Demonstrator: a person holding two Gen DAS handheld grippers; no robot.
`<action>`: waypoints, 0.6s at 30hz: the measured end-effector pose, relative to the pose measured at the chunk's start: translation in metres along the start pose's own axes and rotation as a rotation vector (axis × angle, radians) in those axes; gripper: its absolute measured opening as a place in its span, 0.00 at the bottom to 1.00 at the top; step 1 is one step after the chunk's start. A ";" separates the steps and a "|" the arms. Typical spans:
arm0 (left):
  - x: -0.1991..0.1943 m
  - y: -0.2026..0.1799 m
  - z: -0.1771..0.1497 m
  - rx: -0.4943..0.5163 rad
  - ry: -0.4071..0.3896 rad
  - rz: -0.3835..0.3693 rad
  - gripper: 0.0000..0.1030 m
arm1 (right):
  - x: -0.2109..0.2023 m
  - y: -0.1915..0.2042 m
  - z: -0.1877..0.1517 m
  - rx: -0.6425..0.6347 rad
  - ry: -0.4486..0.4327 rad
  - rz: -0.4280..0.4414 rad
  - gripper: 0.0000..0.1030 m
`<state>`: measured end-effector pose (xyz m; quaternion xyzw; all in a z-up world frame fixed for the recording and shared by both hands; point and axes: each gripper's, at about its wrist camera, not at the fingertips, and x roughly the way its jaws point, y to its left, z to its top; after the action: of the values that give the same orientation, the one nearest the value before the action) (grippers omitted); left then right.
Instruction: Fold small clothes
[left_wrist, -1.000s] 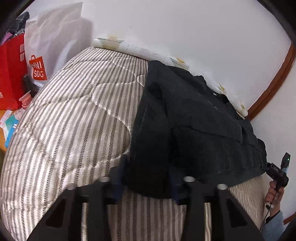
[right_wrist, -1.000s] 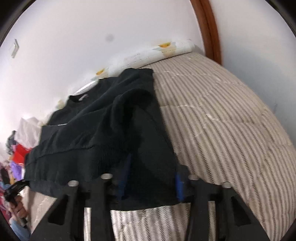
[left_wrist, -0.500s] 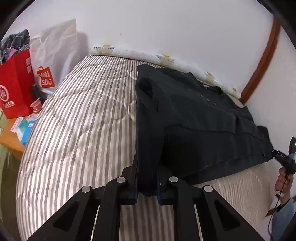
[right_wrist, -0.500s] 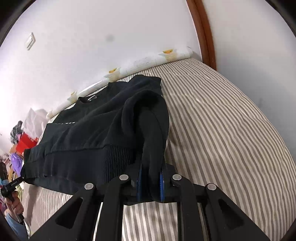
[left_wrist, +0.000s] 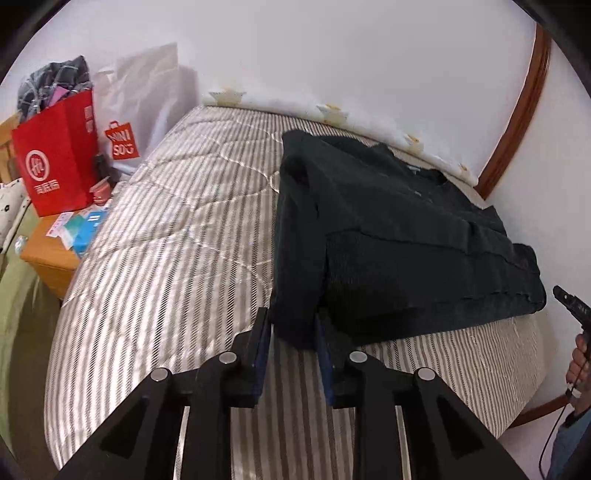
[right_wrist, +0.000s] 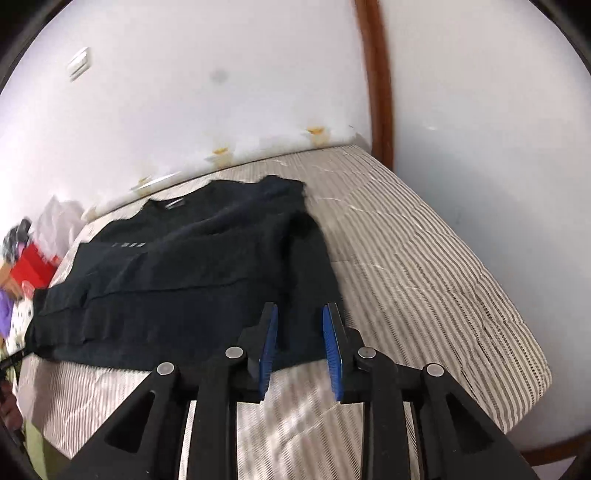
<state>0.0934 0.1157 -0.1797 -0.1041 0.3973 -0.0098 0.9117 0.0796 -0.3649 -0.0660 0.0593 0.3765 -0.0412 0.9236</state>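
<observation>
Striped bed (left_wrist: 177, 236) is carrying a black sweater (left_wrist: 399, 236), lying flat at its far side. Left tool (left_wrist: 293, 334) and right tool (right_wrist: 300, 339) are both standing released around folded sleeve edges.

Right wrist view: red bag (right_wrist: 31, 271) at left edge motion-blurred, cut off. Left wrist view: person's hand (left_wrist: 580, 360) cropped at right edge; sweater (left_wrist: 388, 236) hem hides left fingers' (left_wrist: 263, 332) tips

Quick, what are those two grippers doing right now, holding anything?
Left gripper: open, jaws either side of the black sweater edge, not clamped.
Right gripper: open, holding nothing, sweater lies between its jaws.
</observation>
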 end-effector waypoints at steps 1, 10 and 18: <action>-0.006 0.001 -0.003 -0.004 -0.014 -0.004 0.23 | -0.004 0.007 -0.002 -0.017 -0.006 0.000 0.24; -0.030 -0.023 -0.028 0.090 -0.061 -0.065 0.26 | 0.016 0.067 -0.039 -0.131 0.084 0.132 0.18; -0.007 -0.053 -0.021 0.124 -0.024 -0.110 0.15 | 0.047 0.081 -0.036 -0.120 0.112 0.124 0.13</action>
<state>0.0770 0.0609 -0.1776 -0.0694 0.3785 -0.0831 0.9192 0.0975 -0.2813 -0.1180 0.0291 0.4250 0.0424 0.9038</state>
